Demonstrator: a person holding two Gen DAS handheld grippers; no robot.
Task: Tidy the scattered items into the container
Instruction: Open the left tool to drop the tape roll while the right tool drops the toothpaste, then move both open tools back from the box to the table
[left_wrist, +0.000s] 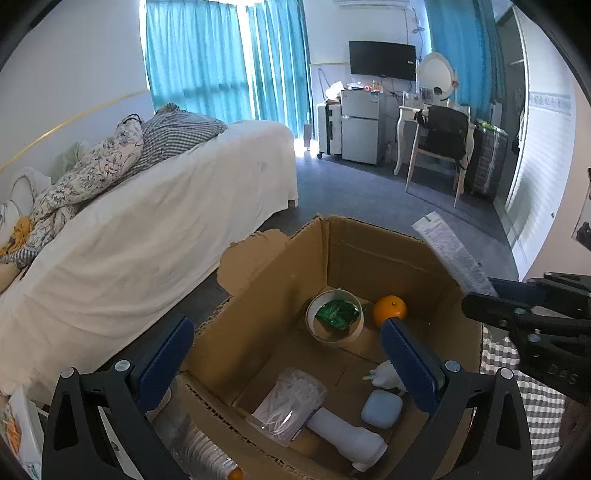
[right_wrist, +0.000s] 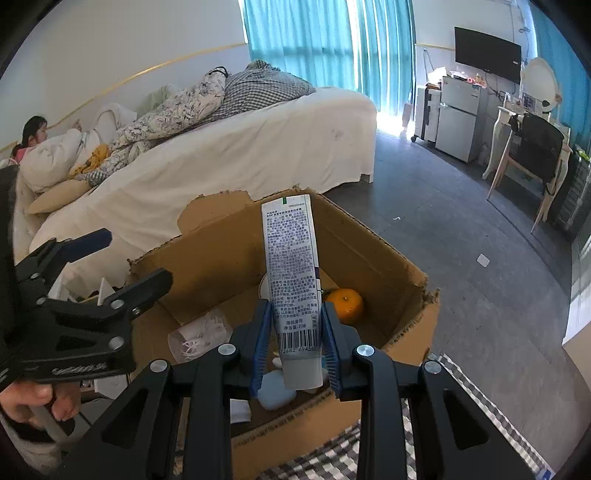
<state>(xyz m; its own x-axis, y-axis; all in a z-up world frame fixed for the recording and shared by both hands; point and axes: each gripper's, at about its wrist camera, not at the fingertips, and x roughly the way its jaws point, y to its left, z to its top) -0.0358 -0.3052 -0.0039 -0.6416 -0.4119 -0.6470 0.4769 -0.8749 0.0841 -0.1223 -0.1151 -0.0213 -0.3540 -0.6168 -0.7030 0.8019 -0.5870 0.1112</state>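
Right gripper (right_wrist: 295, 347) clamps a white tube (right_wrist: 291, 280) upright above the cardboard box (right_wrist: 369, 251), inside its near rim. Left gripper (left_wrist: 288, 354) gapes wide, empty, over the box. Orange (left_wrist: 389, 310) and bowl (left_wrist: 334, 317) crowd the far corner; the middle floor is bare.

White tube (right_wrist: 291, 280) upright in right hand-held gripper (right_wrist: 295, 354) — above cardboard box (right_wrist: 373, 254).

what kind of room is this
Most likely a bedroom or small studio flat: a white-sheeted bed with rumpled bedding, teal window curtains, and a white dressing table with a round mirror.
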